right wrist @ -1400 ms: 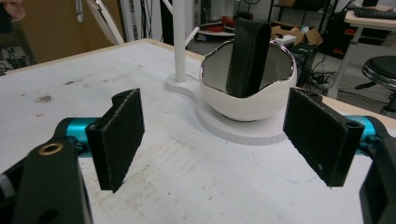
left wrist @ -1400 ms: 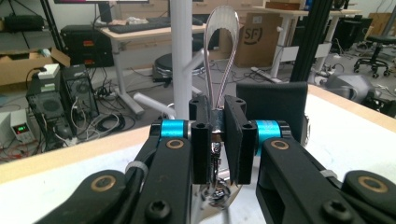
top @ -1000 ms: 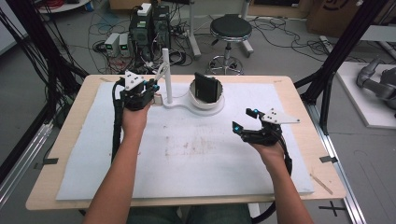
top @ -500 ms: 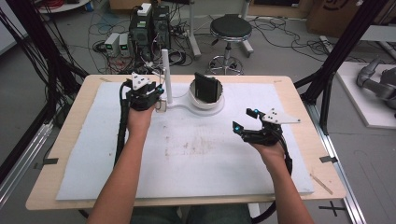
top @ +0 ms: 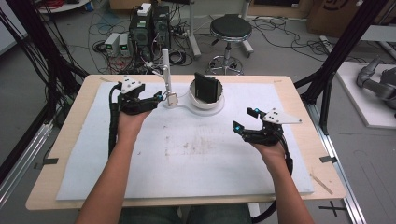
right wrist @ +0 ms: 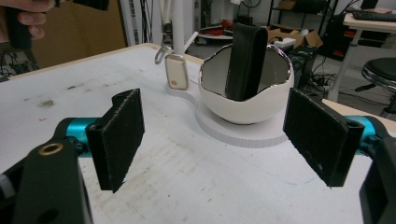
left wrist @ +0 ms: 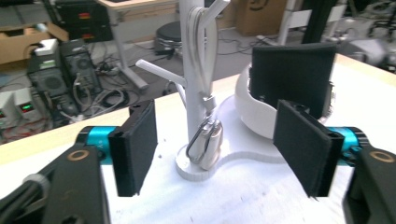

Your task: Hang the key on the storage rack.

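While its felt-faced jaws have just been spreading apart, the left gripper is facing the small rounded cream tag, which is dangling by a metal clip and white loop from the smooth white peg stand, free between the pads. Beside it, a glossy white bowl is holding a flat black pouch upright. Well apart over the scuffed white mat, the right gripper is hanging released, jaws wide around nothing.

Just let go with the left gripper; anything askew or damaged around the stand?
Nothing stands out. The key fob hangs by its strap from the white stand, the black wallet sits upright in the bowl, and the left gripper is open.
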`<state>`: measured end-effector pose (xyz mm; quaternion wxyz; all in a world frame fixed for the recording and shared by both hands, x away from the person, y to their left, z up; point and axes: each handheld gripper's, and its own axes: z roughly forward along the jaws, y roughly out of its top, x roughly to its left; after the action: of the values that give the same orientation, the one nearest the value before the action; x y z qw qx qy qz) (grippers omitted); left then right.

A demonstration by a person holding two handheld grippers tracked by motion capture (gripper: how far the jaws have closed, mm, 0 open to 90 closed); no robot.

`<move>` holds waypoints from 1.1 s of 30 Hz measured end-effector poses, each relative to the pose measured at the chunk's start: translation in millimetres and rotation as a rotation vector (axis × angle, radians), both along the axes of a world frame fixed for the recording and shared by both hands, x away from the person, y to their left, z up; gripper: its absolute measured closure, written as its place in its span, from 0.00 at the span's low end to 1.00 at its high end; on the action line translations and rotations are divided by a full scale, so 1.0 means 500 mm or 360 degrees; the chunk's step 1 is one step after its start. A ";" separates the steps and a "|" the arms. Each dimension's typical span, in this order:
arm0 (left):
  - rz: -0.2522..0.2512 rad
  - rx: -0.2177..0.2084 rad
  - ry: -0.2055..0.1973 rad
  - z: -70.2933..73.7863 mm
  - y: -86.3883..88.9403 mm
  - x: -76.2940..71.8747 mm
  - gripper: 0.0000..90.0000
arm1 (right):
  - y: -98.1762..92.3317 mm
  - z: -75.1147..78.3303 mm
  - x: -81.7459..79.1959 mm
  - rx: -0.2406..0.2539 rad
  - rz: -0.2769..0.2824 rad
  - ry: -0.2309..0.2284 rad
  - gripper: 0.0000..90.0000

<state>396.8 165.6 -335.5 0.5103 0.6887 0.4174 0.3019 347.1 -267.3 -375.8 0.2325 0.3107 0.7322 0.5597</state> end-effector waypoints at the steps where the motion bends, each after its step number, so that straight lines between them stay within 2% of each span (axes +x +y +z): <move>1: -0.0018 0.0010 -0.0017 -0.003 0.008 -0.005 0.30 | 0.000 0.000 0.000 -0.0007 -0.0002 -0.0008 0.23; 2: -0.0026 0.0029 -0.0033 -0.007 0.016 -0.011 0.29 | 0.001 0.001 -0.001 -0.0016 0.0003 -0.0009 0.23; 6: -0.0090 -0.0002 -0.0032 -0.022 0.055 -0.036 0.27 | 0.003 0.004 -0.003 -0.0045 -0.0005 -0.0034 0.23; 9: -0.0132 0.0007 -0.0032 -0.037 0.081 -0.059 0.27 | 0.001 0.004 -0.001 -0.0045 -0.0009 -0.0025 0.23; 14: -0.0201 -0.0036 -0.0002 -0.072 0.109 -0.100 0.25 | -0.004 0.000 0.002 -0.0055 -0.0036 -0.0009 0.23; 18: -0.0292 -0.0093 -0.0020 -0.095 0.127 -0.126 0.22 | -0.010 -0.004 0.001 -0.0054 -0.0055 0.0008 0.23; 21: -0.0327 -0.0077 -0.0055 -0.112 0.138 -0.143 0.22 | -0.015 -0.010 0.002 -0.0062 -0.0068 0.0024 0.23; 24: -0.0349 -0.0065 -0.0045 -0.115 0.148 -0.154 0.22 | -0.019 -0.016 0.005 -0.0067 -0.0087 0.0039 0.23; 29: -0.0353 -0.0098 -0.0082 -0.105 0.153 -0.159 0.21 | -0.021 -0.017 0.004 -0.0068 -0.0091 0.0041 0.23; 33: -0.0364 -0.0071 -0.0087 -0.100 0.144 -0.159 0.21 | -0.016 -0.020 0.004 -0.0077 -0.0081 0.0054 0.23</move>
<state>317.2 237.7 -385.3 0.5677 0.7118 0.3286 0.2512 349.1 -275.5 -385.8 0.2416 0.3331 0.7412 0.5303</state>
